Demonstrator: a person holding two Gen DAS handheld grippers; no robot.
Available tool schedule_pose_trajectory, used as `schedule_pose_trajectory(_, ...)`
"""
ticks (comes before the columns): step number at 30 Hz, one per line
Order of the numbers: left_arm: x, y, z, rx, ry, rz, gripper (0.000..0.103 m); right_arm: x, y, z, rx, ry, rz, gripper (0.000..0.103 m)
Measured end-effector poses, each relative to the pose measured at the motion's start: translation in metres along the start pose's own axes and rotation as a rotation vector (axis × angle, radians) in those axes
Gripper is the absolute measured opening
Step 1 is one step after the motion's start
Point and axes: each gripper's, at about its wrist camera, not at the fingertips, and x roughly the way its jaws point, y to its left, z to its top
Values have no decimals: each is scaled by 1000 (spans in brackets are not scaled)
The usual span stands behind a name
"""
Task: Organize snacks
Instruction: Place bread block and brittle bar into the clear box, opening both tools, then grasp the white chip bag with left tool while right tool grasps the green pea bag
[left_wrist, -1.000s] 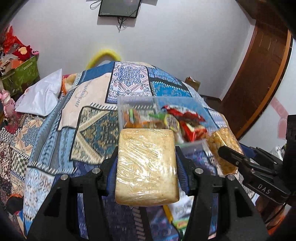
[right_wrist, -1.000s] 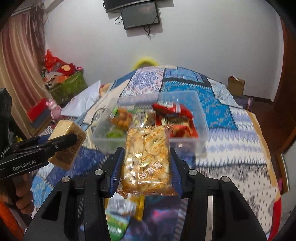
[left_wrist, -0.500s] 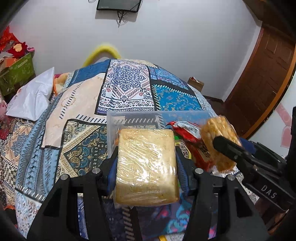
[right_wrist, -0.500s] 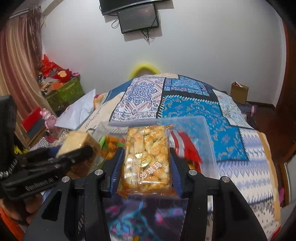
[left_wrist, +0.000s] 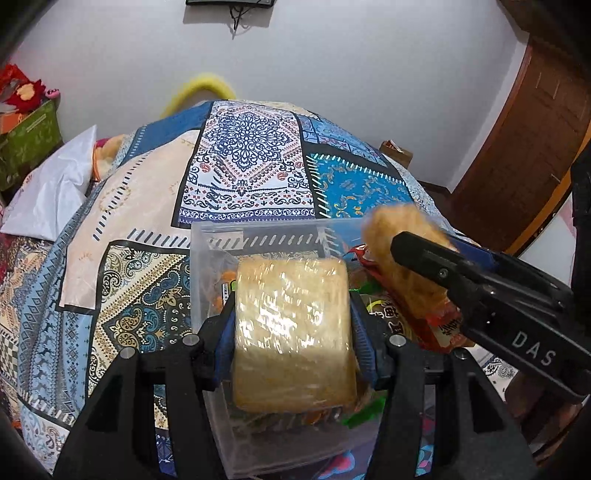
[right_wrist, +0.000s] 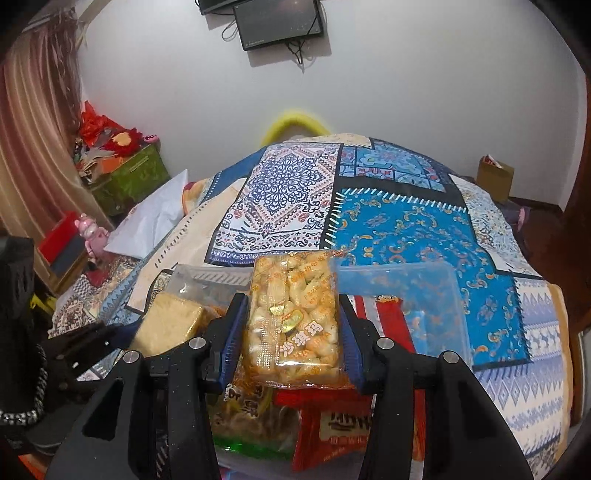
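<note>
Fingers of the left gripper (left_wrist: 291, 332) are clamped on a wrapped pale cake block (left_wrist: 291, 332), held just above the clear plastic box (left_wrist: 258, 236) on the patterned bed cover (left_wrist: 147, 221). Beside it, the right gripper (right_wrist: 293, 321) has its fingers pressed on a clear packet of puffed rice bars (right_wrist: 293, 321), hovering over the red snack bags (right_wrist: 343, 432) already in the box. To do this well, I would lower each pack until it rests on the snacks below, keep the two grippers from knocking together over the narrow box, and let go one at a time, so that neither pack tips over the rim.
</note>
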Motion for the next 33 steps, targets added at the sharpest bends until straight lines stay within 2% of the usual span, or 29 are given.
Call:
schedule_pose_trajectory(8,-19,-5,4,14,-25,0,55,-9,2,3,-9,1,2,46)
schedule_pose_trajectory(15,-58,-12,-7,44,-54,4,56,-44,8,-3,-17,-34,9,47)
schedule_pose_trajectory(19,-77,-15,-20,56,-58,12,58,-66,13,-20,-28,-40,-3,53)
schedule_pose_trajectory(31,-88,-30,-95,88,74,-10,58,-93,10,-84,-4,31,-4,54)
schedule_pose_trajectory(33,-82,-35,-110,93,112,-23,62,-94,7,-94,14,49,5,54)
